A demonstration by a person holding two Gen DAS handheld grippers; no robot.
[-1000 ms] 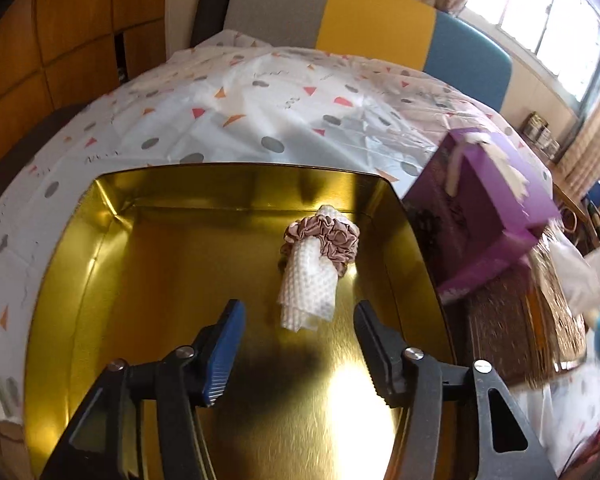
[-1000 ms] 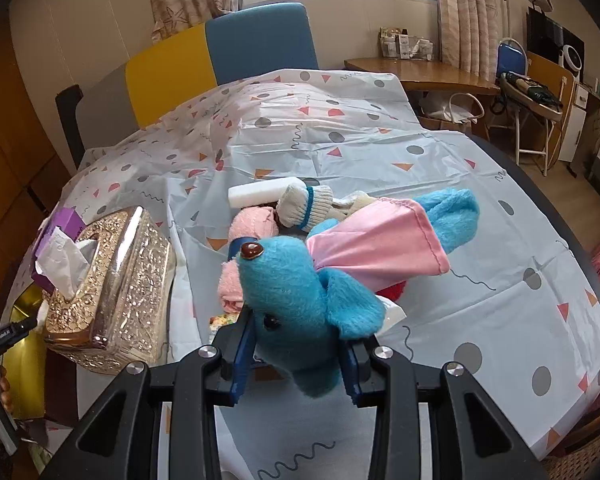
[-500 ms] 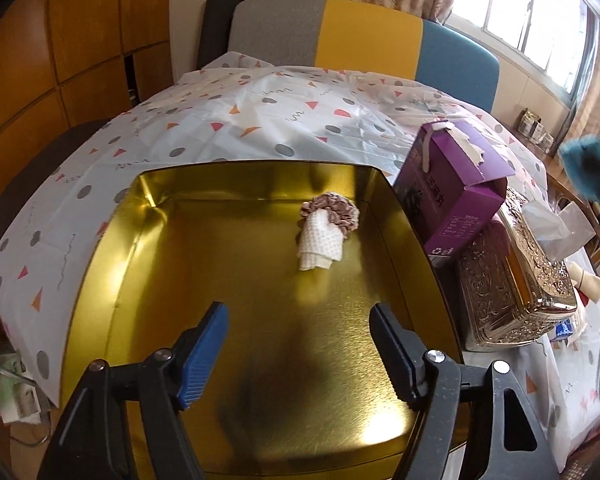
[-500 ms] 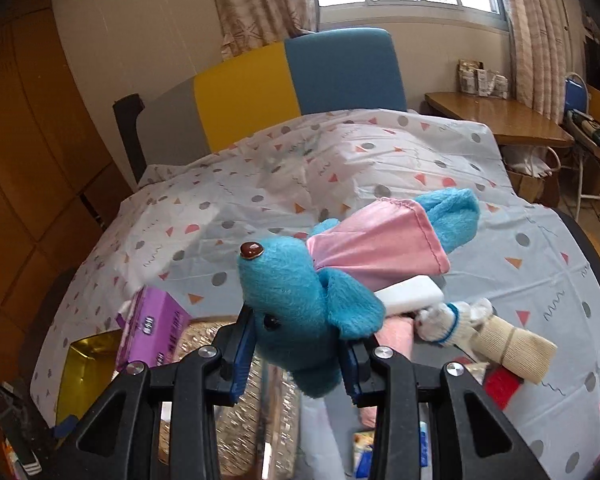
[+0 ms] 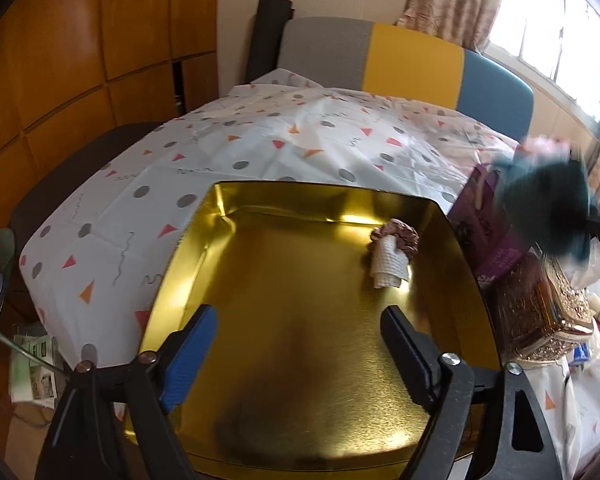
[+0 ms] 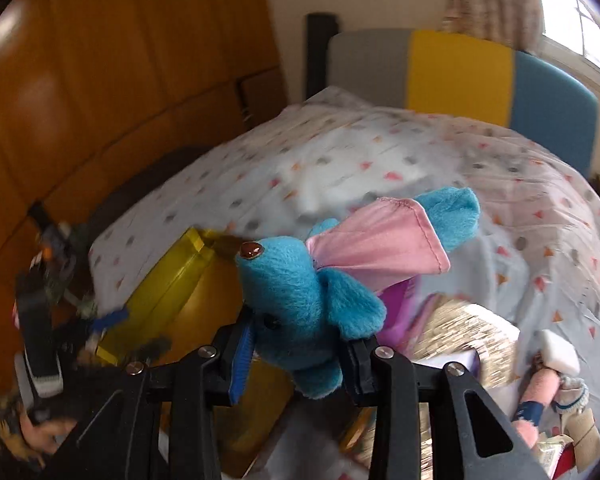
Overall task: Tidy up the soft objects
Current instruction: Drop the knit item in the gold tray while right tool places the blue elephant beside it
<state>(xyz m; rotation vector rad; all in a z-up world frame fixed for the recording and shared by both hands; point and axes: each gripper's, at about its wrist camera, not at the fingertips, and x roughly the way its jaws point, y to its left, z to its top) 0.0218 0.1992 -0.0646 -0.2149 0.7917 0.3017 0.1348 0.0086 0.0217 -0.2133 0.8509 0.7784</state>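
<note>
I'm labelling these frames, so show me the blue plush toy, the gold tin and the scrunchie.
blue plush toy (image 6: 296, 300), right wrist view, on its head.
gold tin (image 5: 320, 360), left wrist view, on its bare floor.
scrunchie (image 5: 400, 235), left wrist view, on its ruffled top.

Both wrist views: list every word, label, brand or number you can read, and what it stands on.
None can be read.
Purple box: pale print on its side, too blurred to read.
Paper on the floor left of the table: green and black print, too small to read.
Small packets at the right edge of the right wrist view: print blurred, unreadable.
</note>
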